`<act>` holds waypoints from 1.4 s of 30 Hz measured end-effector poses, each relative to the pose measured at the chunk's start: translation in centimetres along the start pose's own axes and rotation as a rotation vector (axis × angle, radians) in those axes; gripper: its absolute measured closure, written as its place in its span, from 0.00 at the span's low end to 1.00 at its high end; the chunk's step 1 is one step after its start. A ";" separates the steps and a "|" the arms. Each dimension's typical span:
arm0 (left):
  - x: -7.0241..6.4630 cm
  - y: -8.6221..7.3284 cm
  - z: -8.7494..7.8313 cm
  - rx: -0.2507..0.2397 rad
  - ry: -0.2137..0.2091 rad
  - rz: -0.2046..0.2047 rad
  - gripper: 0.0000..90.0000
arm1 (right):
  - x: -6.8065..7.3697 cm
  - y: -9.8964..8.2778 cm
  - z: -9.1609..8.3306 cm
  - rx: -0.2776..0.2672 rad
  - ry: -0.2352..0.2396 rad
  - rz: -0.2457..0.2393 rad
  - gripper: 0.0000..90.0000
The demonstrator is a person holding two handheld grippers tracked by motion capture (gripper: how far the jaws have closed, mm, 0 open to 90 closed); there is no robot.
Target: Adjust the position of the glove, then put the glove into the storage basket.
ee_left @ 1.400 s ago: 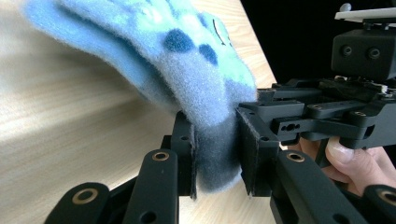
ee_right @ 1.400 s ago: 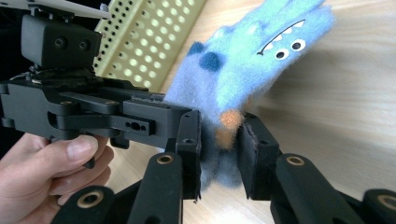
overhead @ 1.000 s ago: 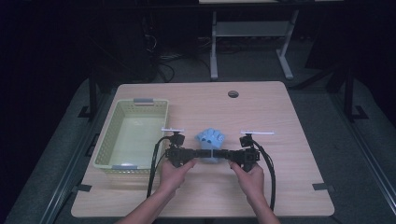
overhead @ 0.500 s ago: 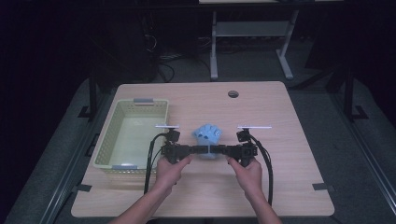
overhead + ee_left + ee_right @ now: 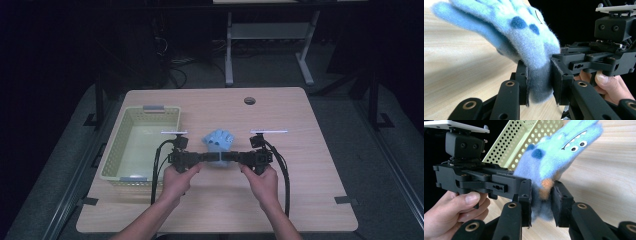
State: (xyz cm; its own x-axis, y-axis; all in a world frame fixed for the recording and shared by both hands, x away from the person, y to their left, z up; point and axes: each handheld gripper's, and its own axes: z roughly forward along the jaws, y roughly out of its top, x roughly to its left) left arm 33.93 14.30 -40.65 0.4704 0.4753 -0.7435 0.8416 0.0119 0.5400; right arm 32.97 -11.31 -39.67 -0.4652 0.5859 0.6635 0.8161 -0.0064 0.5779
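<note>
High view, reading left to right: I see the pale green basket (image 5: 141, 145) at the table's left side, then my left gripper (image 5: 204, 156), the blue fuzzy glove (image 5: 218, 142) and my right gripper (image 5: 236, 157). Both sets of jaws are clamped on the glove's cuff from opposite sides. Its fingers point away from me, and the left gripper is nearer the basket.
</note>
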 end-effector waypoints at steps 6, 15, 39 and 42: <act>0.1 0.1 -0.4 -0.005 0.002 0.000 0.77 | 0.3 0.3 0.3 0.007 -0.003 -0.008 0.79; 0.1 0.2 -1.1 -0.011 0.003 -0.001 0.77 | 0.7 0.5 0.7 0.010 0.009 -0.019 0.79; 0.5 0.8 -3.4 -0.046 -0.010 -0.003 0.77 | 2.4 1.9 1.8 0.029 0.017 -0.044 0.79; 0.5 1.1 -4.1 -0.053 -0.009 0.000 0.77 | 3.1 2.3 2.1 0.030 0.018 -0.060 0.79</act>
State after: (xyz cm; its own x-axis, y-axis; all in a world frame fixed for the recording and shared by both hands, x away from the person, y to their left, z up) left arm 33.97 18.17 -38.81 0.4731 0.4675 -0.7467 0.8264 0.0582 0.5600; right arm 34.16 -7.79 -37.25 -0.5193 0.5695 0.6372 0.7965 0.0522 0.6024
